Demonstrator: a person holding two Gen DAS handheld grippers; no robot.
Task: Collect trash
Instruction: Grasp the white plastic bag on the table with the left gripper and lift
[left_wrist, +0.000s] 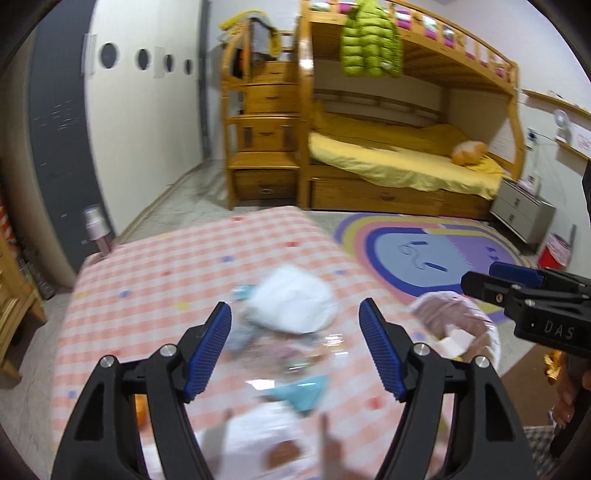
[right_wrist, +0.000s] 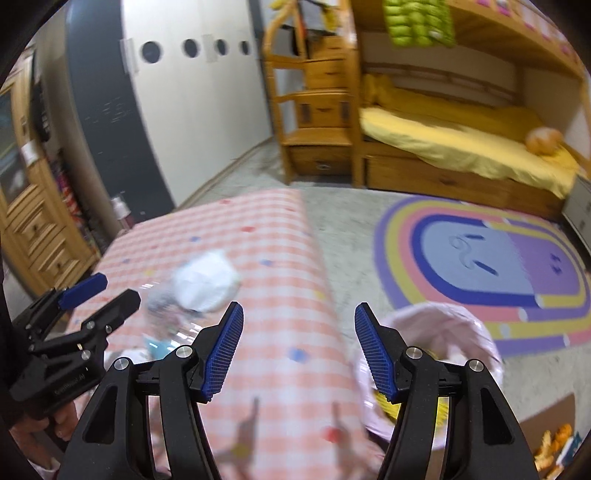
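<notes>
Left wrist view: the crumpled white paper lay straight ahead between the spread left tongs; the right tongs, also spread, were farther from it.

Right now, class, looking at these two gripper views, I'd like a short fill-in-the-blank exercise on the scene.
1. The crumpled white tissue lies on a table covered in a pink ____ cloth.
2. The left gripper and the right gripper both have their fingers ____.
3. The pink-lined bin stands on the ____ beside the table.

Missing words: checked; open; floor
</notes>
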